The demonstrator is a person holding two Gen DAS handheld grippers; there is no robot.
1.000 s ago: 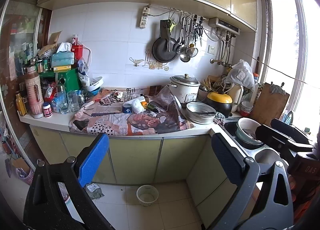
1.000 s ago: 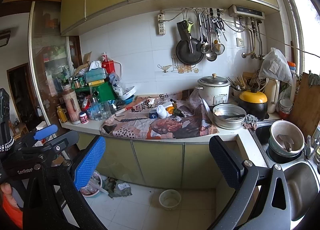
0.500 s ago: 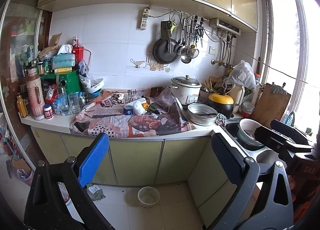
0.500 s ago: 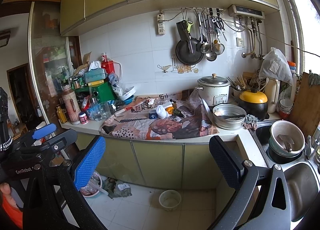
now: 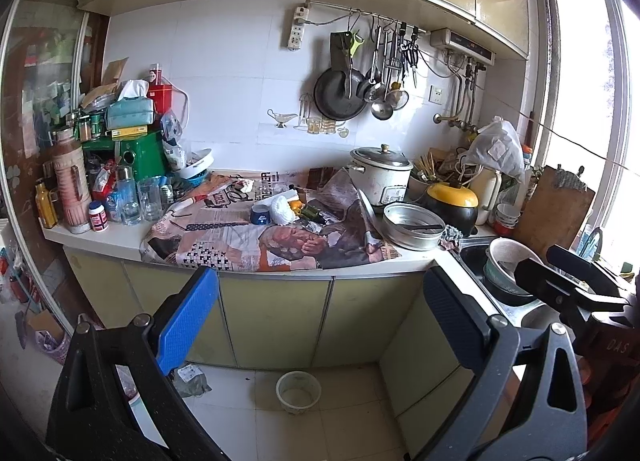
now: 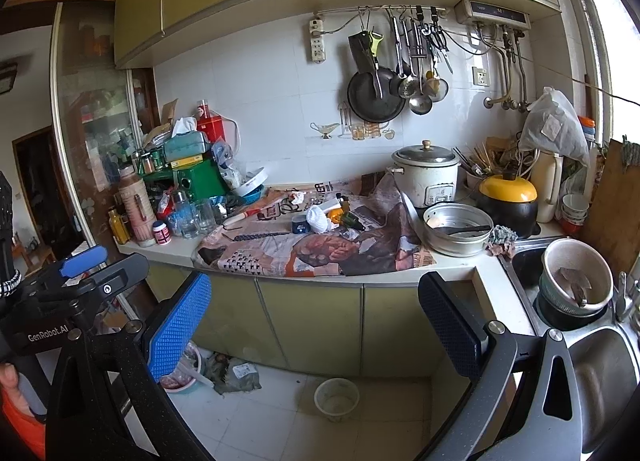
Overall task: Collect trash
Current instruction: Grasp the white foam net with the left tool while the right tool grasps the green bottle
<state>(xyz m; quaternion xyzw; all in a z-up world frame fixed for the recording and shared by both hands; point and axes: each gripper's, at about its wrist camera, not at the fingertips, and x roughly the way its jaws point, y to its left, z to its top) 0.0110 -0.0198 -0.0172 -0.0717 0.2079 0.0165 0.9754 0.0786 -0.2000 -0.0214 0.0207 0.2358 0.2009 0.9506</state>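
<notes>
A newspaper [image 5: 256, 237] [image 6: 304, 249] covers the kitchen counter. On it lie a crumpled white wad [image 5: 281, 208] [image 6: 317, 219], a small blue tub [image 5: 259, 214] [image 6: 300, 224], an orange piece [image 6: 335, 214], a dark green bottle [image 6: 354, 219] and a small crumpled scrap [image 5: 244, 183] [image 6: 297, 197]. My left gripper [image 5: 320, 321] is open and empty, well short of the counter, over the floor. My right gripper [image 6: 316, 321] is open and empty at the same distance. The left gripper also shows at the left edge of the right wrist view [image 6: 76, 281].
A small white bucket [image 5: 298, 386] [image 6: 336, 397] stands on the floor by the cabinets. Crumpled bags [image 6: 234, 375] lie on the floor to the left. A rice cooker [image 6: 426, 177], a steel pan [image 6: 458, 229] and a sink with bowls [image 6: 572, 285] are at the right. Bottles and boxes [image 5: 120, 165] crowd the left.
Both grippers have drifted slightly; the left wrist view has shifted a little so the counter sits further right. Both stay open.
</notes>
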